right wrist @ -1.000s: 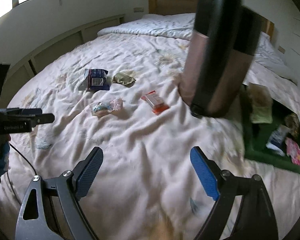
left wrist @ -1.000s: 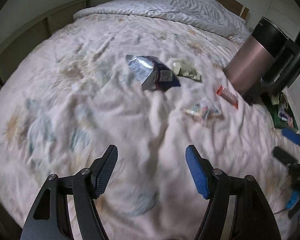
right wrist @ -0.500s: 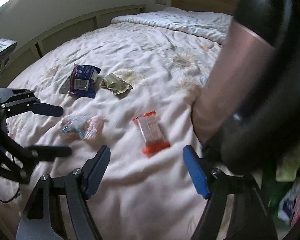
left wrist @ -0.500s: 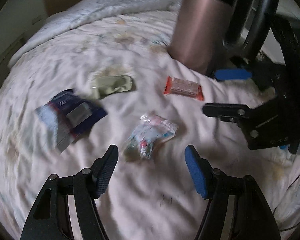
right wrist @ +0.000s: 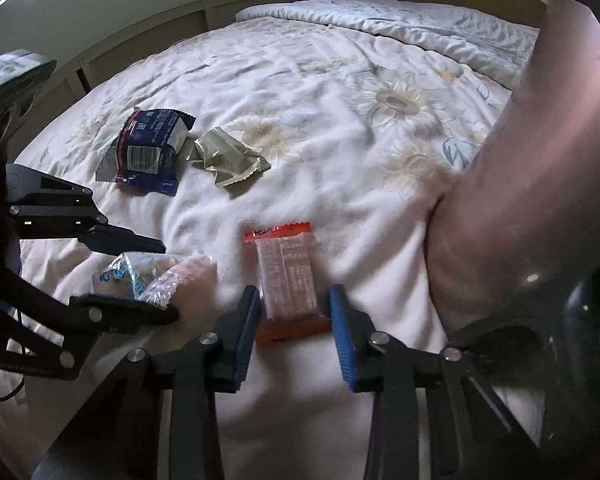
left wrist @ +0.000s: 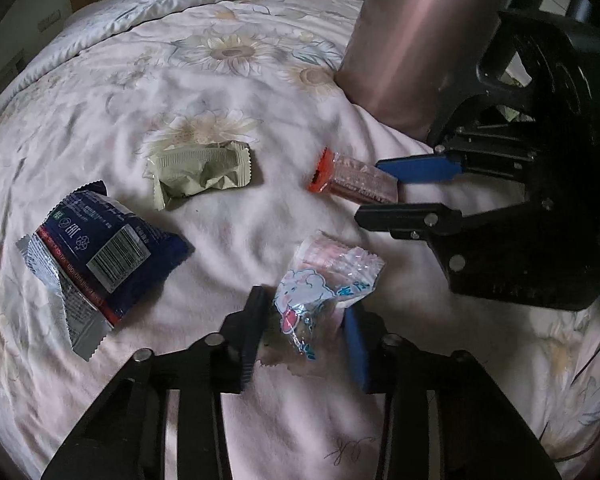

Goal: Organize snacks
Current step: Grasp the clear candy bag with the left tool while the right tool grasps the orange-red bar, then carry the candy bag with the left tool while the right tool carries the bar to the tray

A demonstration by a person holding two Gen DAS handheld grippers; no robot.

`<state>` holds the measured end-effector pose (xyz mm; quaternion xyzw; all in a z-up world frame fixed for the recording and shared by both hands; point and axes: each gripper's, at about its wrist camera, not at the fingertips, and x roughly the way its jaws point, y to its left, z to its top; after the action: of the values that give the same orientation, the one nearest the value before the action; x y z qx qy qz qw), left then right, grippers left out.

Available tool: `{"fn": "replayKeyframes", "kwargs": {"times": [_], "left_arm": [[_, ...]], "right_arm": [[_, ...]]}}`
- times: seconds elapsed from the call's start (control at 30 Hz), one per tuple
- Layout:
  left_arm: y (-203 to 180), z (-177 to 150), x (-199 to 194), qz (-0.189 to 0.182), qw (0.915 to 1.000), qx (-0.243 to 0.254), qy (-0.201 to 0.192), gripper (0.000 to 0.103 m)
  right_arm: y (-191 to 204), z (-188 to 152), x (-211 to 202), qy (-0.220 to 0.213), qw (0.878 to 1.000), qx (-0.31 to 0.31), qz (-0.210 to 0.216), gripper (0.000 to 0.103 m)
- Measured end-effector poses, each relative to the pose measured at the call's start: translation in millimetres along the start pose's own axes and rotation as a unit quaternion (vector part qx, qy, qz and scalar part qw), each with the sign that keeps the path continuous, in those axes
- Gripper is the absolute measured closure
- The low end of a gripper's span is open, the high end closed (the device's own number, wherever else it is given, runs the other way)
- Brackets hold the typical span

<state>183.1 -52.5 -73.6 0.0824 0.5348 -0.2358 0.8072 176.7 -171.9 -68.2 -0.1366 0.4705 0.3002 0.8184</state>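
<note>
Bedspread (left wrist: 260,92) carrying 4 snacks. Left gripper (left wrist: 304,336) straddles the clear candy bag (left wrist: 324,280), right gripper (right wrist: 294,320) straddles the orange bar (right wrist: 286,276); both spread, unclosed. Pickup step; next, probably squeeze and lift.

My pink canister (left wrist: 412,40): top cut off by frame edge | orange bar (left wrist: 352,178): far end hidden behind my right gripper (left wrist: 404,190) | bar print: too small to read
</note>
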Motion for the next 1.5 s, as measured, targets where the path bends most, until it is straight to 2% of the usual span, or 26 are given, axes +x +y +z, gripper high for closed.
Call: {"fn": "replayKeyframes", "kwargs": {"times": [0.5, 0.97, 1.5], "left_arm": [[-1, -14, -21, 0.009, 0.9987, -0.041, -0.028, 0.082], [-13, -50, -53, 0.017, 0.9962, -0.071, -0.048, 0.082], [-19, -70, -76, 0.028, 0.9942, -0.085, -0.061, 0.082]], "right_arm": [[6, -13, -18, -0.02, 0.999, 0.025, 0.002, 0.103], [27, -43, -66, -0.038, 0.998, 0.055, 0.02, 0.103], [43, -63, -88, -0.036, 0.998, 0.05, 0.013, 0.103]]}}
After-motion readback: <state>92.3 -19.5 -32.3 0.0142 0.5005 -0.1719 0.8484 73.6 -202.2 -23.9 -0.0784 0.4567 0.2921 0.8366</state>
